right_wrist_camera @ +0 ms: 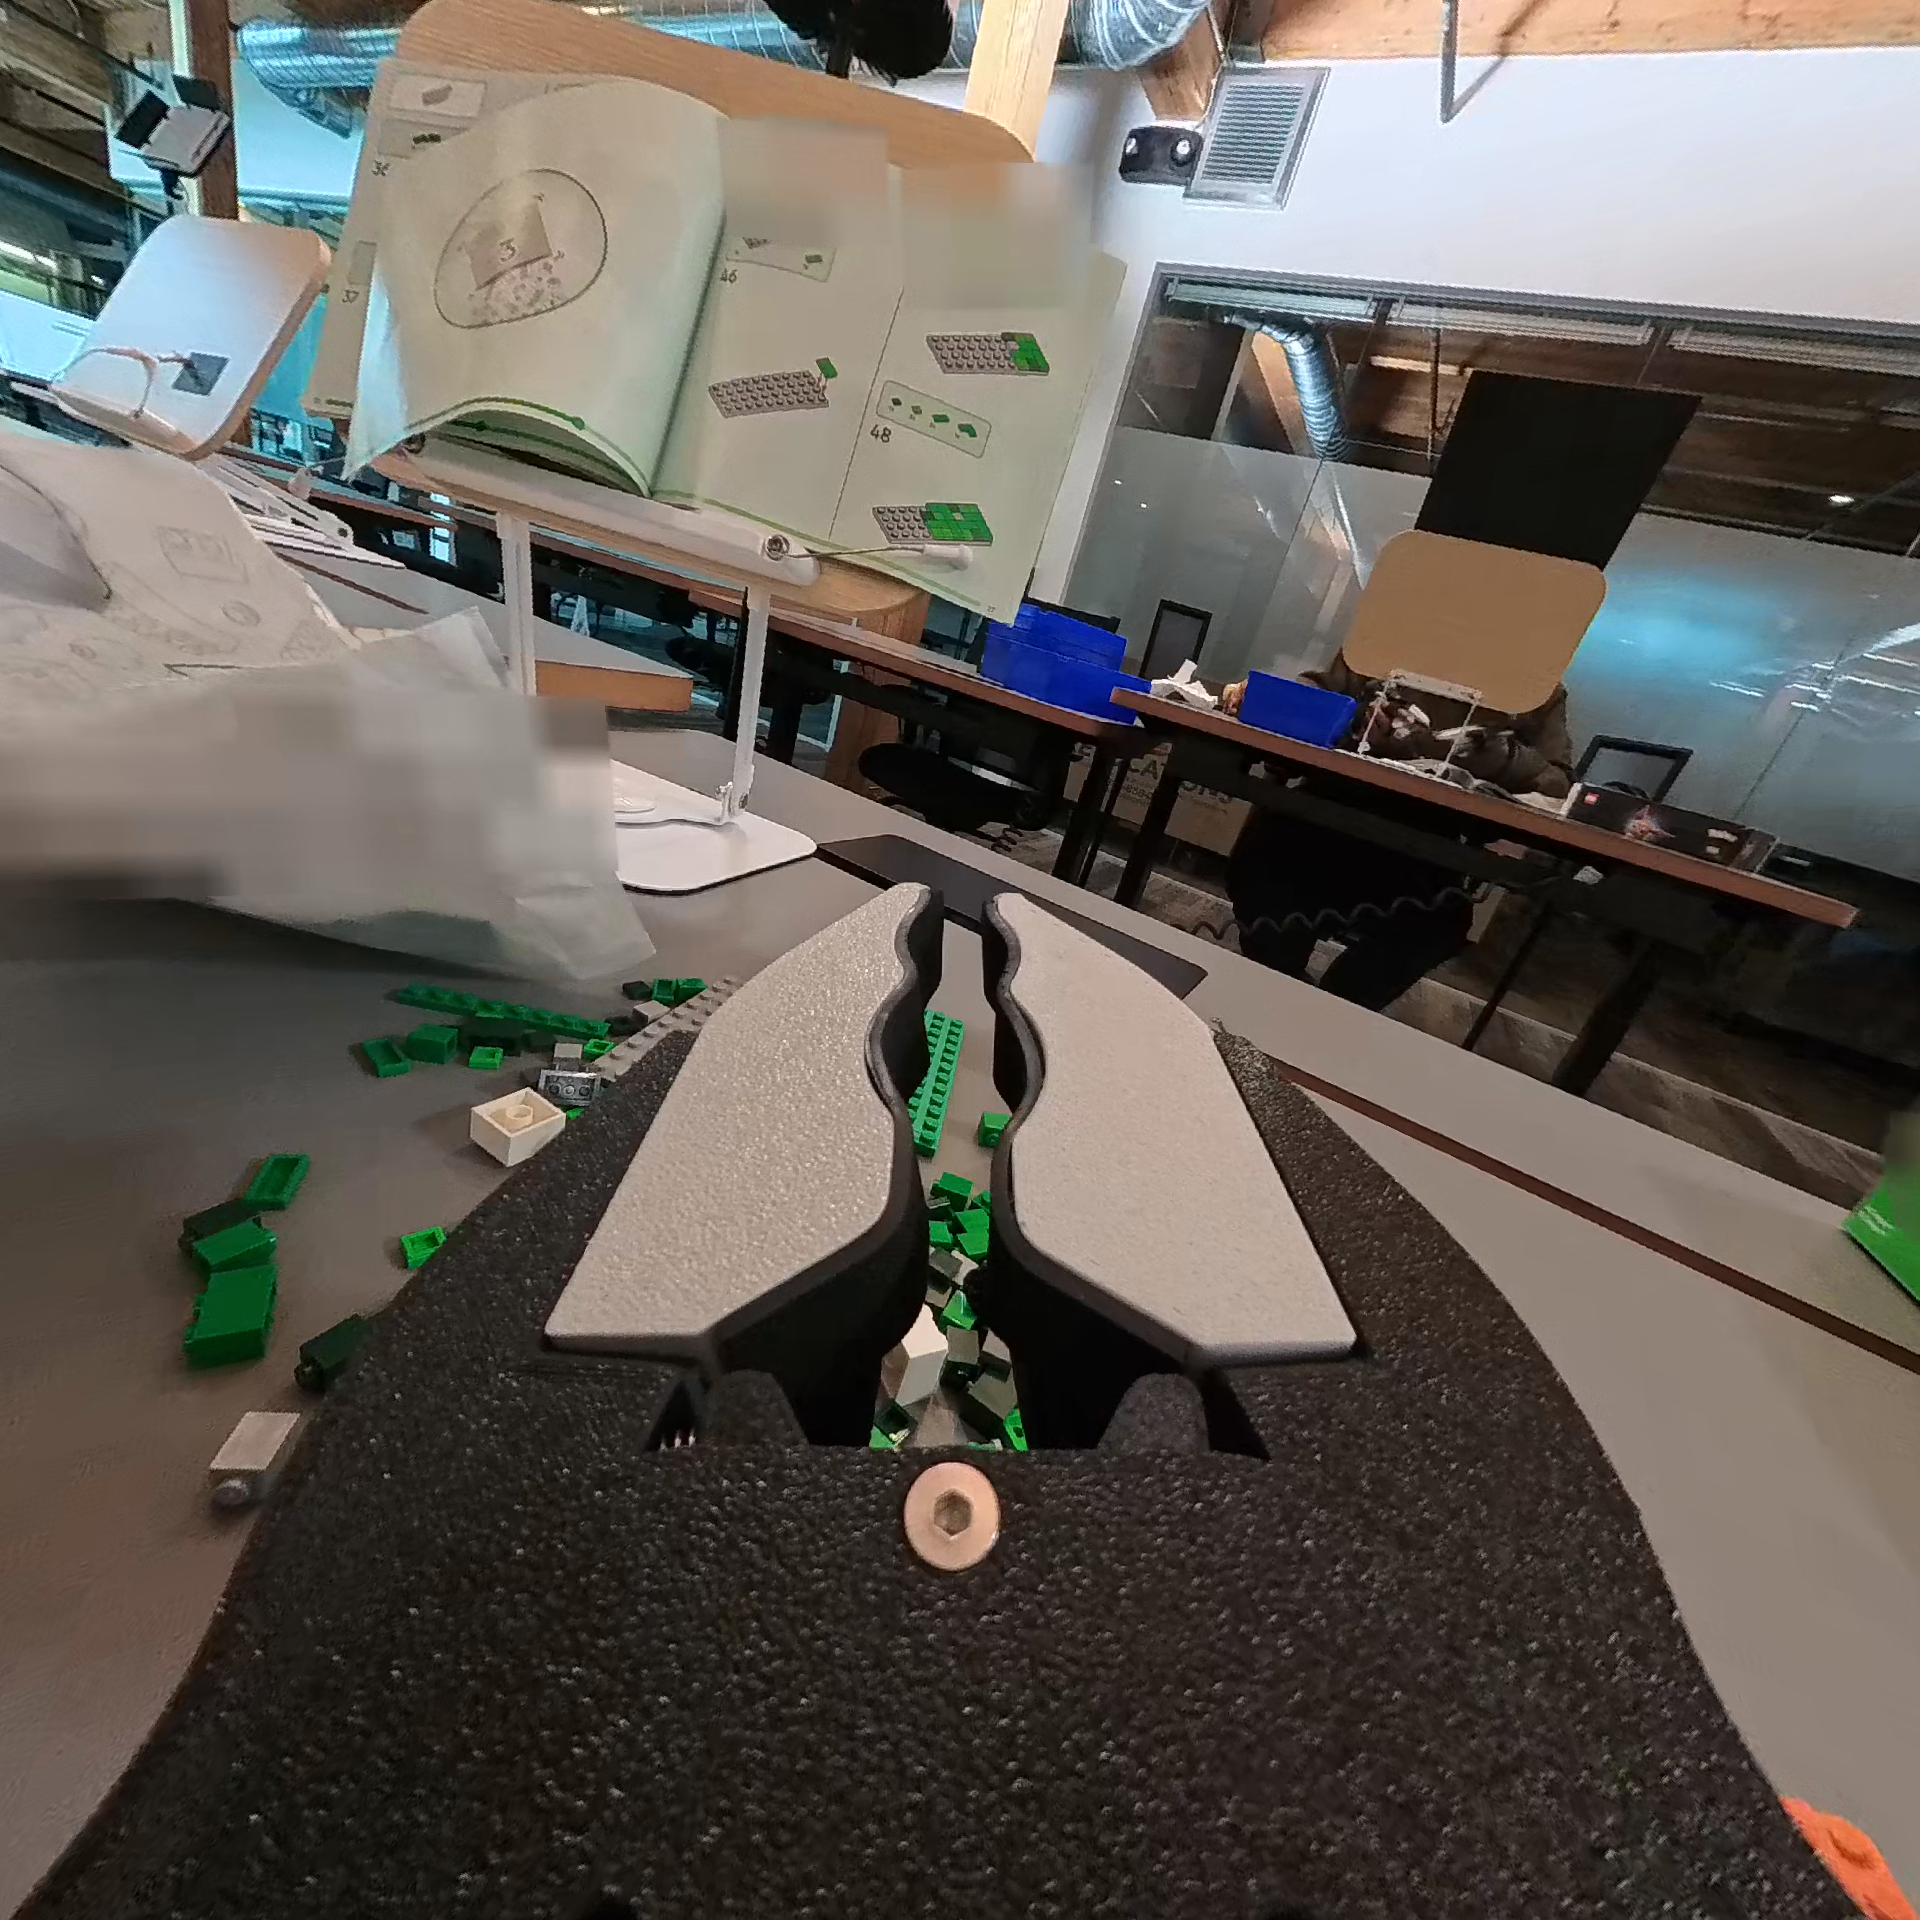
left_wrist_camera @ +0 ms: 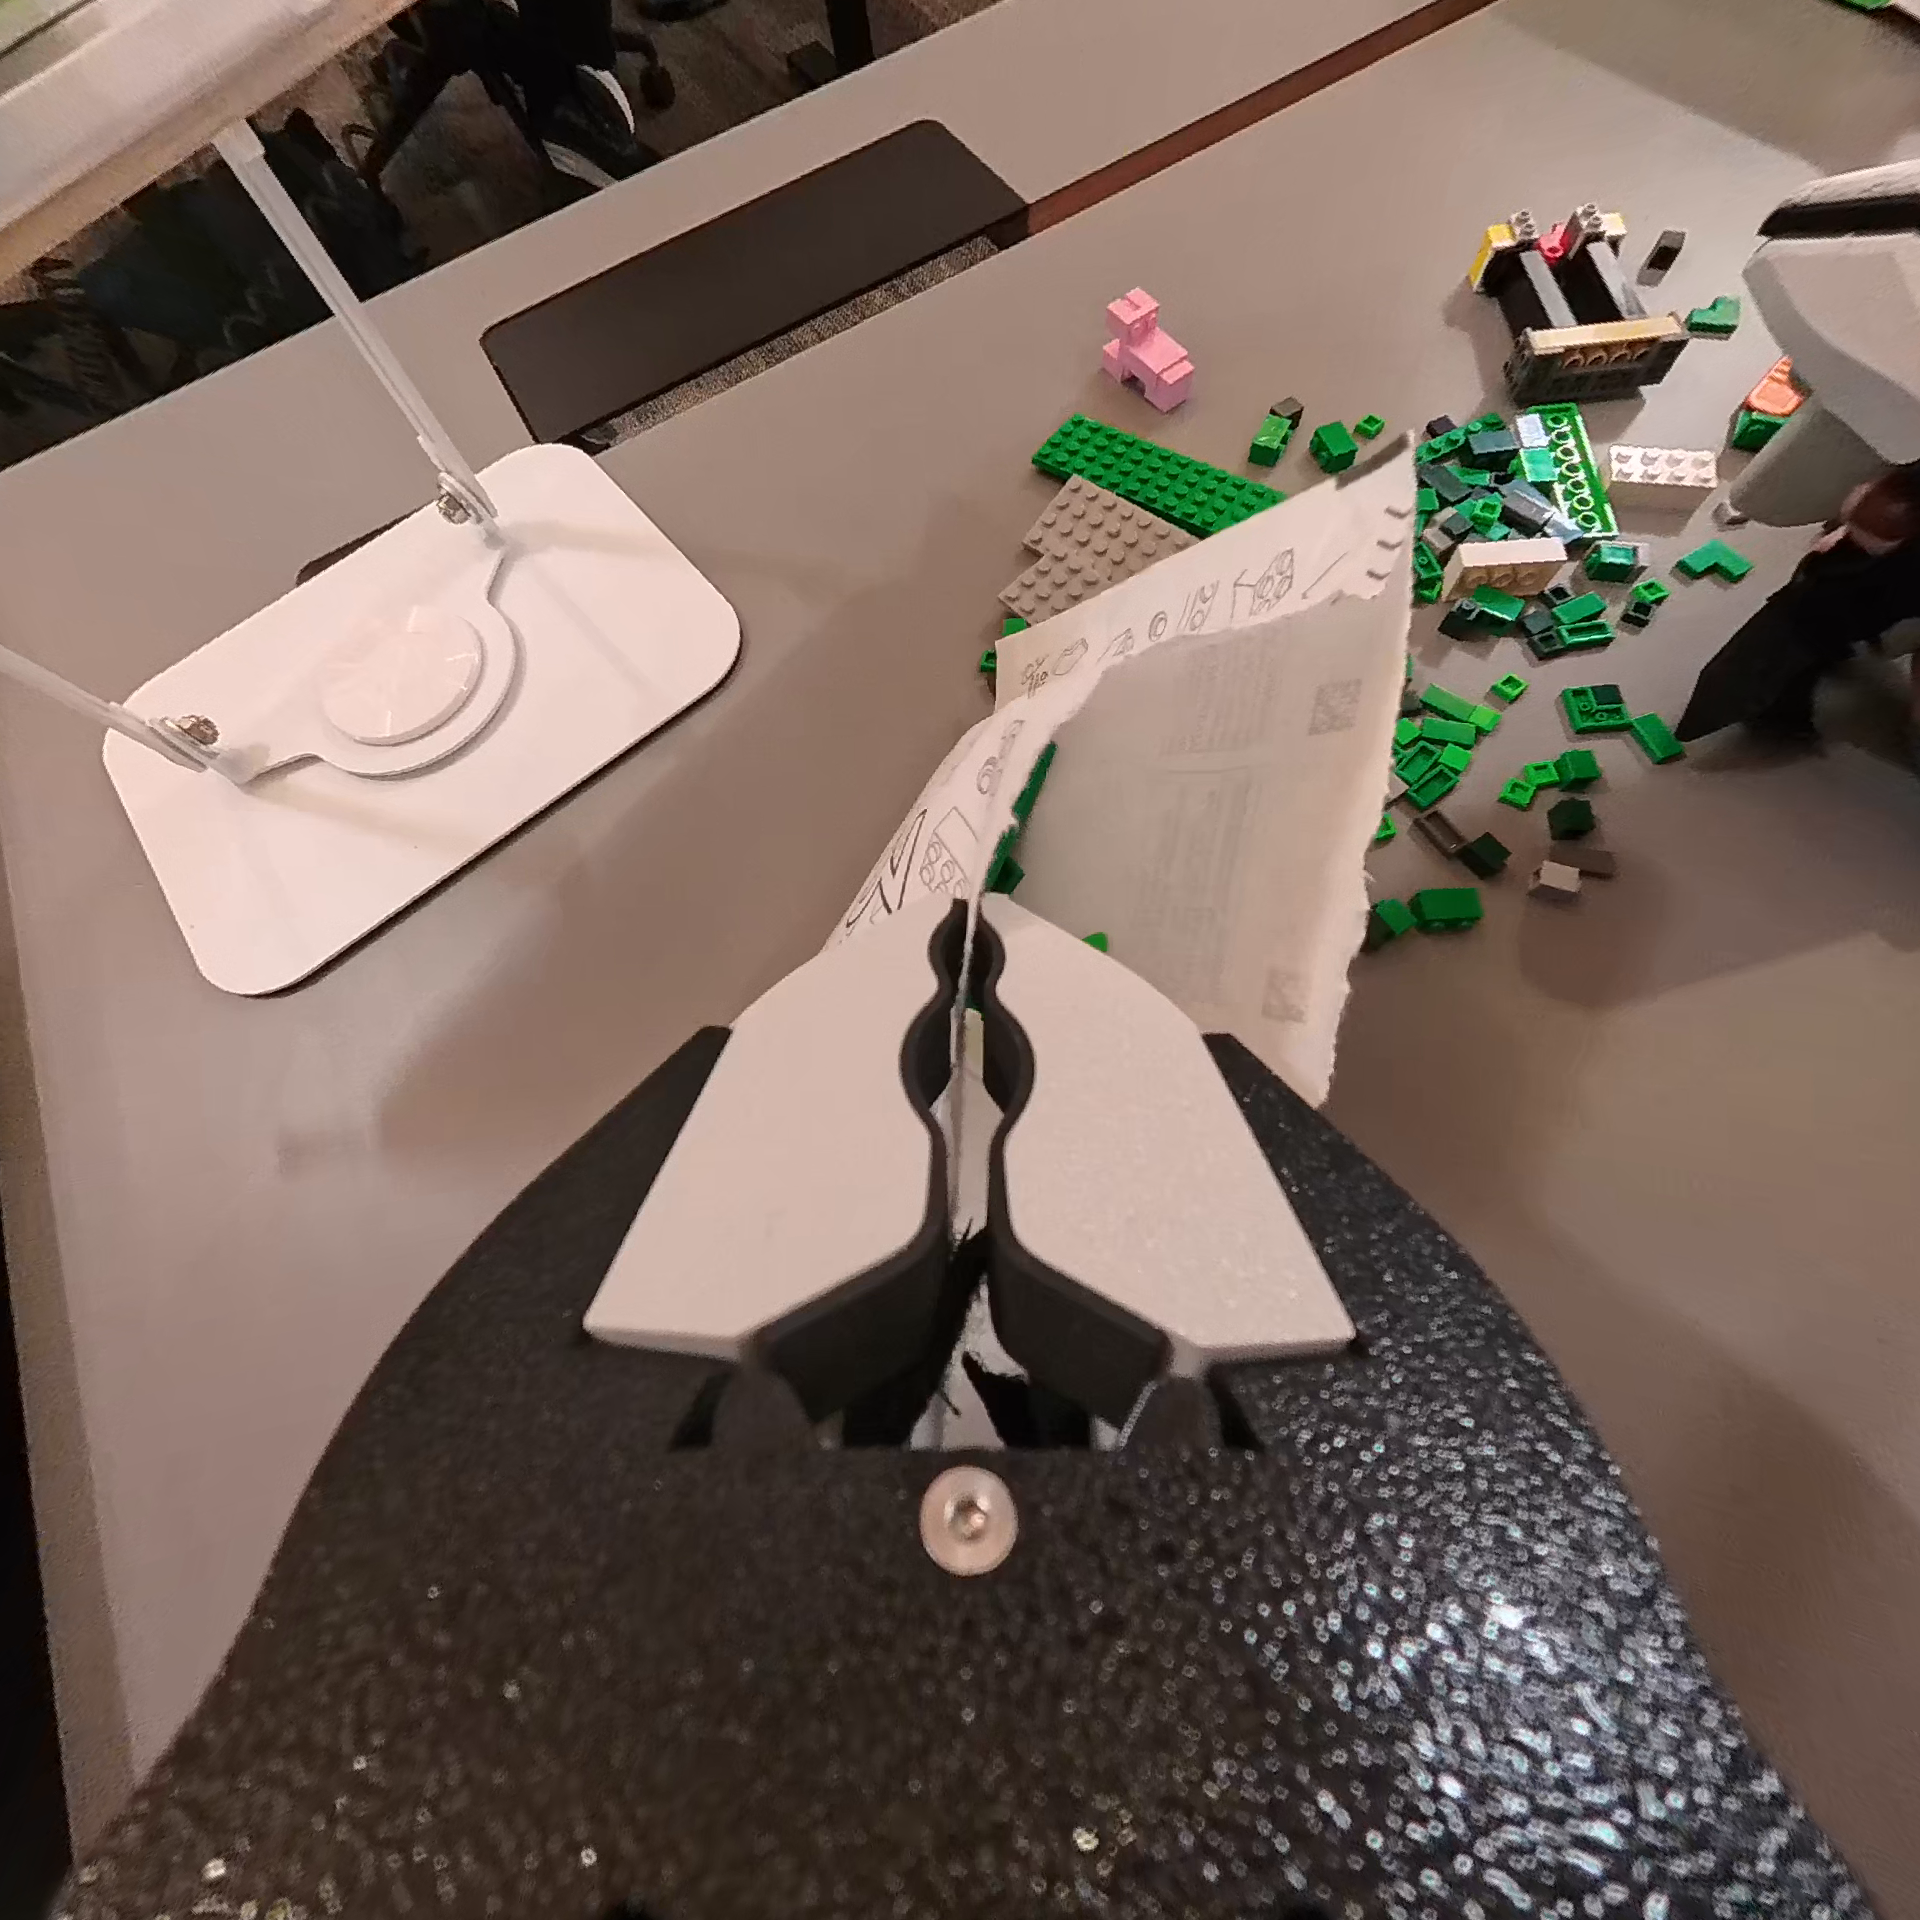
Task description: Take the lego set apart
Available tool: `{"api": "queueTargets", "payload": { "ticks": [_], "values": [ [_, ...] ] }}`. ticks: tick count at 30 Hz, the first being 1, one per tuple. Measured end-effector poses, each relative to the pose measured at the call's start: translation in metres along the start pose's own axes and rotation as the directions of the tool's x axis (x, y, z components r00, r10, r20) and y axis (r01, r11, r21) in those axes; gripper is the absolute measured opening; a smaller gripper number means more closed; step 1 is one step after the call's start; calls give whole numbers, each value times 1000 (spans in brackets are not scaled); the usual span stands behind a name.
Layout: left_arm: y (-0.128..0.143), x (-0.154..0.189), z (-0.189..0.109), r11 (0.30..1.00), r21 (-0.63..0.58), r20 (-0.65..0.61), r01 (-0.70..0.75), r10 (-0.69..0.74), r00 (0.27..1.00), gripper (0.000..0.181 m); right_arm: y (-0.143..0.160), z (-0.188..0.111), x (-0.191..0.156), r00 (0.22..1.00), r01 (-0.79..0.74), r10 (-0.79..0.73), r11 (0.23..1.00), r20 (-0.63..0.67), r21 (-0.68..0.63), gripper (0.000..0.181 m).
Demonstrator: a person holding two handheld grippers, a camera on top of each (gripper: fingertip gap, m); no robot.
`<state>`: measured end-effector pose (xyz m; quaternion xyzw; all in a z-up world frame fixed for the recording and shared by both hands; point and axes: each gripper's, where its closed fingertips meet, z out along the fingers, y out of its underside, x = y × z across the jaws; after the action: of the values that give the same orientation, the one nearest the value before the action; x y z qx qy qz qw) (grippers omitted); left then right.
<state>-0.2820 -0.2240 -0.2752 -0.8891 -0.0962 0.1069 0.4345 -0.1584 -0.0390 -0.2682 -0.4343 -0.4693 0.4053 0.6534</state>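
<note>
My left gripper [left_wrist_camera: 961, 925] is shut on a torn white printed paper bag [left_wrist_camera: 1247, 748] and holds it above the grey table. Behind it lie a green plate [left_wrist_camera: 1143, 468], a grey plate [left_wrist_camera: 1101, 540], a pink pig figure [left_wrist_camera: 1143, 348], a small black and yellow build [left_wrist_camera: 1558, 291] and several loose green pieces [left_wrist_camera: 1507, 623]. My right gripper [right_wrist_camera: 961, 914] is narrowly open and empty, low over loose green pieces [right_wrist_camera: 961, 1226] and a long green plate [right_wrist_camera: 940, 1081]. It also shows at the right edge of the left wrist view [left_wrist_camera: 1829, 343]. The paper bag [right_wrist_camera: 156, 592] fills the left of the right wrist view.
A white stand base [left_wrist_camera: 416, 707] sits on the table at the left and carries an open instruction booklet [right_wrist_camera: 727, 332]. A white brick [right_wrist_camera: 516, 1124] lies among green pieces. A dark inset panel [left_wrist_camera: 748, 270] is near the table's far edge. A person sits at a far table [right_wrist_camera: 1455, 769]. There is about 25 cm between the tips of the two grippers. My right gripper's tips are some 20 cm from the green plate [left_wrist_camera: 1143, 468].
</note>
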Motion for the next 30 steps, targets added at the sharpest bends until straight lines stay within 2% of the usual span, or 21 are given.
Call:
{"api": "queueTargets", "payload": {
  "ticks": [15, 18, 20, 22, 24, 27, 30],
  "values": [
    [-3, -7, -3, 999, 29, 25, 16, -16, 1000, 0, 1, 1, 2, 1000, -4, 4, 1000, -8, -5, 6],
    [-2, -8, -4, 999, 30, 24, 16, -17, 1000, 0, 12, 4, -1, 1000, 19, -17, 993, 15, -115, 10],
    [-2, -11, -6, 999, 31, 25, 23, -24, 999, 0, 21, 12, -7, 994, -55, 76, 967, 77, -248, 16],
    [-2, -14, -9, 999, 38, 34, 31, -32, 999, 0, 29, 26, -20, 951, -181, 263, 899, 162, -398, 16],
    [-3, -16, -12, 998, 47, 38, 33, -35, 999, 0, 45, 40, -32, 866, -278, 464, 757, 186, -591, 22],
    [-3, -17, -15, 998, 53, 35, 37, -39, 999, 0, 61, 59, -45, 677, -386, 726, 492, 123, -781, 35],
    [-3, -17, -16, 998, 56, 24, 40, -41, 999, 0, 77, 70, -47, 571, -391, 820, 300, 26, -870, 34]
  ]
}}
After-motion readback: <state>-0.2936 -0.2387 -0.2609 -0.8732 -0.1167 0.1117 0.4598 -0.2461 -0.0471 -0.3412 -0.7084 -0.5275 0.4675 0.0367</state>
